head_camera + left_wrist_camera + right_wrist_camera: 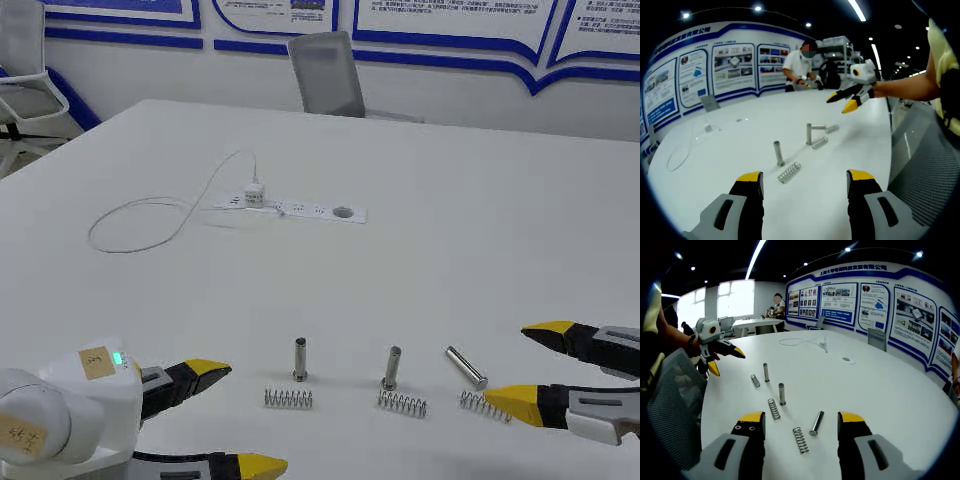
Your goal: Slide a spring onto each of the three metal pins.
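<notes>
Head view, springs (288, 398) beside bare pins (300, 358)

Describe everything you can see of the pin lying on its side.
The pin is a short, shiny metal cylinder with a wider flat head at one end. It lies flat on the white table, bare of any spring, head towards the person. A spring lies close beside the head; contact is unclear. The open right tongs are near, not touching.
</notes>
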